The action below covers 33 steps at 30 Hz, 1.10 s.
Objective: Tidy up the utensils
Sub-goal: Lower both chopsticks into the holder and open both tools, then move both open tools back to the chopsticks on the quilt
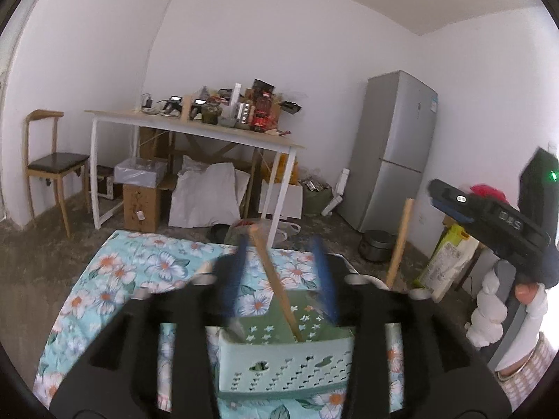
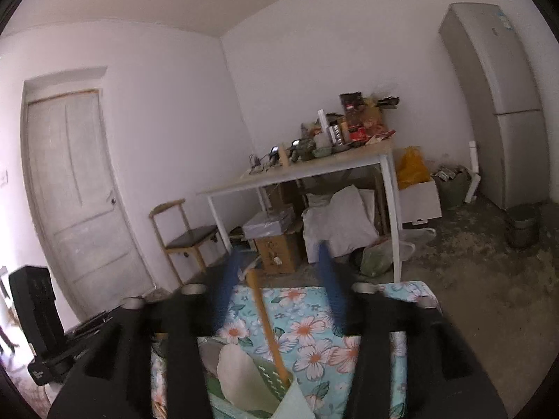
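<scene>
A low surface covered in a pale blue cloth printed with white and orange flowers (image 1: 115, 272) fills the lower part of both wrist views. On it stands a mint-green perforated plastic basket (image 1: 284, 363), seen from the left wrist camera just below the left gripper (image 1: 283, 276), whose blue-padded fingers (image 1: 323, 276) stand apart and released, touching nothing. A long pale wooden stick handle (image 1: 276, 284) rises tilted out of the basket and passes between those fingers without contact. Farther right in the same view a second wooden handle (image 1: 400, 244) stands nearly upright beside the other device, which a gloved hand (image 1: 527, 296) grips by its black body. From the right wrist camera, the right gripper (image 2: 279, 289) is likewise released, its blue fingers (image 2: 330, 286) spread, with a wooden handle (image 2: 267, 324) leaning between them down into the basket's corner (image 2: 293, 401). A wide pale spatula blade (image 2: 241, 370) lies in the basket to the left of that handle. Behind stand a wooden chair (image 2: 181, 230), a cluttered white-legged table (image 2: 307, 171) and a tall grey refrigerator (image 2: 503, 104).
</scene>
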Each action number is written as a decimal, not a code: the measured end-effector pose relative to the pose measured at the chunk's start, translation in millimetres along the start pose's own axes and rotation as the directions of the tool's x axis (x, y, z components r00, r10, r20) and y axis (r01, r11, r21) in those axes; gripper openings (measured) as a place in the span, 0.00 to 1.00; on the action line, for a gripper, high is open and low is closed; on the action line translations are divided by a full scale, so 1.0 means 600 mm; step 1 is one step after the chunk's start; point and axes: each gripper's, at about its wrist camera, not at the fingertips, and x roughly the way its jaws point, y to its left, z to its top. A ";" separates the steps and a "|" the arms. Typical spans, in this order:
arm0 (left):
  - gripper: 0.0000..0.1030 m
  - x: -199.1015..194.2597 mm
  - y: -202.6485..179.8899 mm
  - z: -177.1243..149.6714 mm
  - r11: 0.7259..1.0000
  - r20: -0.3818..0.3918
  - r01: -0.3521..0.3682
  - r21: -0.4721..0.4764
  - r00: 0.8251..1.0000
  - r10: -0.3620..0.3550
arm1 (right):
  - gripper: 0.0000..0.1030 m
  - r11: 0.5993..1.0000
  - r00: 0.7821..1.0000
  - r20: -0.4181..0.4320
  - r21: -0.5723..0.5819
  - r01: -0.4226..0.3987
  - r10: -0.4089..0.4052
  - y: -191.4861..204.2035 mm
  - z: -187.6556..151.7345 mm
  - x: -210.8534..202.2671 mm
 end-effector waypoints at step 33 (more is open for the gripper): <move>0.90 -0.242 0.105 -0.230 0.976 -0.409 -0.212 -0.047 0.895 0.175 | 0.93 0.933 0.866 -0.433 0.134 0.335 -0.249 0.131 -0.379 -0.214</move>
